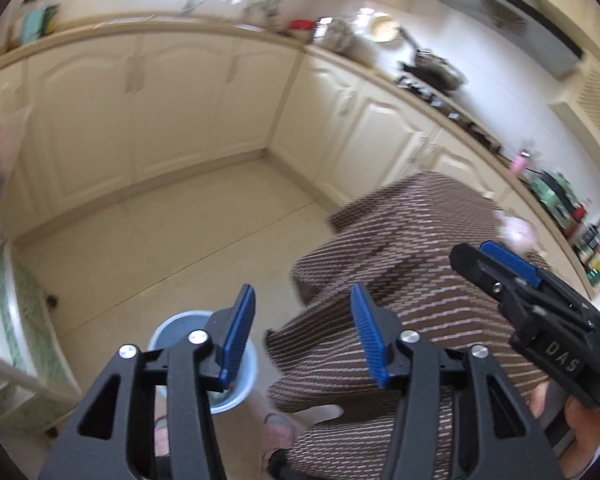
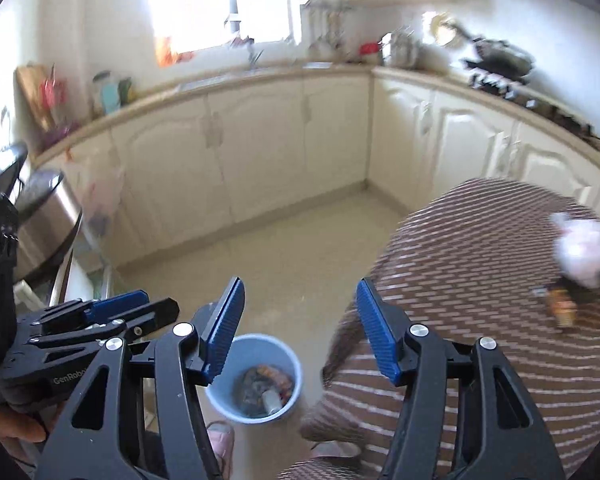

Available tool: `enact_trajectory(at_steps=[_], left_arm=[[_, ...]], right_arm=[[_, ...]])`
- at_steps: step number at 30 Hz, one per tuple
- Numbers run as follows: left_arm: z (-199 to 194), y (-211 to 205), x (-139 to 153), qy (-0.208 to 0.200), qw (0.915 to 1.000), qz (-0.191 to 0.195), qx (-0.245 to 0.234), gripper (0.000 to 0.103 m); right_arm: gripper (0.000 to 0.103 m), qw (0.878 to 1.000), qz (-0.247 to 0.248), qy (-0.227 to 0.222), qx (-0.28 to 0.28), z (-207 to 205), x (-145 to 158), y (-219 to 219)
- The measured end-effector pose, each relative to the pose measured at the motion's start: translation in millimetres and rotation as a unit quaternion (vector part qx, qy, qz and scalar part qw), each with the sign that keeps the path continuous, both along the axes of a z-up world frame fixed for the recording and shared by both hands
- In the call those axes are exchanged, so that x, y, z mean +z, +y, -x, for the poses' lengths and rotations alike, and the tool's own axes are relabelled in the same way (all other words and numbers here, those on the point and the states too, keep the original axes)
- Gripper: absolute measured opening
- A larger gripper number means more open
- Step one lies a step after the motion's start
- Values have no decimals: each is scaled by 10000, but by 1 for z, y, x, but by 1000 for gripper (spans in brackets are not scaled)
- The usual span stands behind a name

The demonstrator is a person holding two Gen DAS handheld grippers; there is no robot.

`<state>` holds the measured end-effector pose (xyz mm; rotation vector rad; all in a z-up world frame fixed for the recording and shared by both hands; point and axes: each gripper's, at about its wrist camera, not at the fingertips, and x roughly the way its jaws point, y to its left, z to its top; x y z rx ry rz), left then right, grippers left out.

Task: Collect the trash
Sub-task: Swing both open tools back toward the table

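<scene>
Both grippers — left gripper [image 1: 302, 334], right gripper [image 2: 300, 328] — gape empty; only the right view shows trash [image 2: 266, 394] inside the bin [image 2: 294, 364].

Bare floor [image 2: 292, 256] lies open between the cabinets [image 2: 260, 152] and the table's striped cloth [image 2: 500, 300]. The blue bin [image 2: 256, 380] stands just beside the cloth's hanging edge, its mouth unobstructed from above. A steel appliance [image 2: 48, 224] crowds the left side.
</scene>
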<state>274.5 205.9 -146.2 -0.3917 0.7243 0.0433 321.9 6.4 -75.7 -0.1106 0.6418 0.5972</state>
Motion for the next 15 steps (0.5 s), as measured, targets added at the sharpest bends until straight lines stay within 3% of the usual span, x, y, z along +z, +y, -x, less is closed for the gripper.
enact_trajectory(at_steps=[6,9,15], left_arm=[[-33,-87,33,-177,9956,-176,-905,56],[-57,-146,42,-137,9859,-336,-1632,58],[-97,-231,40,30,9671,-507,-2494,59]], right_arm=[[59,9960,-38,-250,-861,-6,21,-97],[60,9906,-17,-253,-1346,-14,22,-146],[61,9768,68,-112,-2139,-31,14,-229]])
